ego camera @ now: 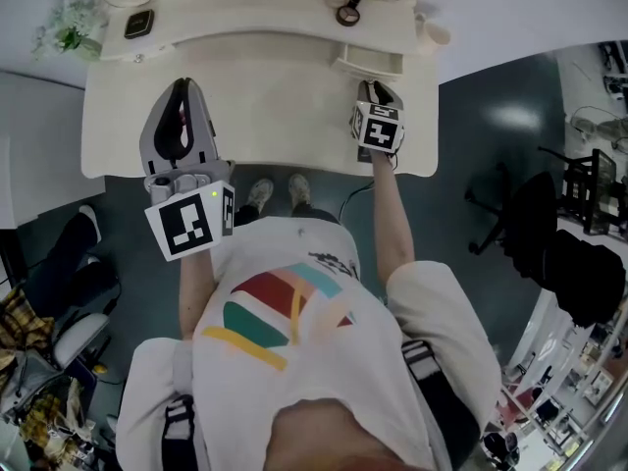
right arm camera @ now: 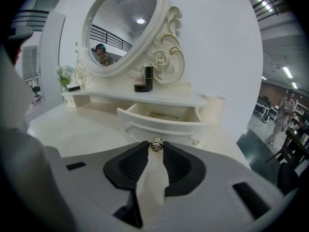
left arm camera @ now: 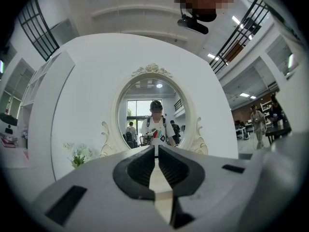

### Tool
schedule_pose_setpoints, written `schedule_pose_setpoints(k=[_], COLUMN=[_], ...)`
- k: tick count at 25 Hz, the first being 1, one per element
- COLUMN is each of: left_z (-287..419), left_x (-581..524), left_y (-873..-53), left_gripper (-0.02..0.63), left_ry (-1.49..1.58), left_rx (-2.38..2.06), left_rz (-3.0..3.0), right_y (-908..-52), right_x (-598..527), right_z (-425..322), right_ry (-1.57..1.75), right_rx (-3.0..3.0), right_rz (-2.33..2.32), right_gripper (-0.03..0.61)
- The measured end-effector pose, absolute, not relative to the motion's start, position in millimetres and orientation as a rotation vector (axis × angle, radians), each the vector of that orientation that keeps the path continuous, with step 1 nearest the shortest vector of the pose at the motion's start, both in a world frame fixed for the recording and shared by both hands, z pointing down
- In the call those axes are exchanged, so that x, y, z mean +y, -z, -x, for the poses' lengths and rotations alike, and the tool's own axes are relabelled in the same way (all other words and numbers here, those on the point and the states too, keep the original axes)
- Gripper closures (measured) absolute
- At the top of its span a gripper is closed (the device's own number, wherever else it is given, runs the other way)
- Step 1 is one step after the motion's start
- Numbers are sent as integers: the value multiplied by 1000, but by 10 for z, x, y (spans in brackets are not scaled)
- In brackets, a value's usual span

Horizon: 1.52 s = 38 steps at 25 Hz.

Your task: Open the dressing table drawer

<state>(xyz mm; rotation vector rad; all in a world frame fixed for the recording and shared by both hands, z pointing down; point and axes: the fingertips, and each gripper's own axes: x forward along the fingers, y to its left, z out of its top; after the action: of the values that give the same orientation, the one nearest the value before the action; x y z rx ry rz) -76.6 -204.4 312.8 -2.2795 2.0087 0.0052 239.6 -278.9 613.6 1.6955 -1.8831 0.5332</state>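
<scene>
A: Where's the drawer?

B: Drawer (right arm camera: 159, 124) is at the right rear of the tabletop (ego camera: 265, 106), under the shelf (right arm camera: 120, 98) below the mirror (right arm camera: 120, 28). It stands partway out and the inside is open to view. A thin gold-ish item (right arm camera: 164, 115) lies in it; can't tell what it is.

A: Right gripper?

B: Right gripper (ego camera: 378, 88) reaches over the tabletop, tilted down at the drawer front. Its fingers (right arm camera: 176, 166) are closed onto the knob (right arm camera: 155, 145) at the front's centre. The knob sits right at the tips, 1 pad touching each side. The gap between them is just knob-wide.

A: And the left?

B: Left gripper (ego camera: 182, 84) is level over the left part of the tabletop, well apart from the drawer, pointing at the mirror. Its fingers (left arm camera: 140, 170) are all but together, w/ only a narrow slit between the tips. Nothing is in them; bare tabletop shows through the slit.

A: Anything else on the table?

B: Flowers (ego camera: 69, 27) are at the shelf's far left, w/ a small dark item (ego camera: 138, 24) just beside them. A dark tube (right arm camera: 148, 74) stands upright on the shelf near the mirror's base on the right. A black round thing (right arm camera: 142, 87) touches or sits just beside its foot. The person stands at the front edge, w/ 2 shoes (ego camera: 260, 192) showing under it.
</scene>
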Motion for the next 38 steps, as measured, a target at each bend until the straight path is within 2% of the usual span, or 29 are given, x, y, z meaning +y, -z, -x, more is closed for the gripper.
schedule_pose_setpoints(k=[38], left_z=[863], left_x=[-1772], left_y=[-3019], left_gripper=[594], left_ry=[-22], left_rx=[2024], left_rz=[2231], right_y=[-6128], right_x=[-2573], right_z=[-2423], right_ry=[-530], right_rx=[-1874], right_rz=[-1683], right_gripper=[492])
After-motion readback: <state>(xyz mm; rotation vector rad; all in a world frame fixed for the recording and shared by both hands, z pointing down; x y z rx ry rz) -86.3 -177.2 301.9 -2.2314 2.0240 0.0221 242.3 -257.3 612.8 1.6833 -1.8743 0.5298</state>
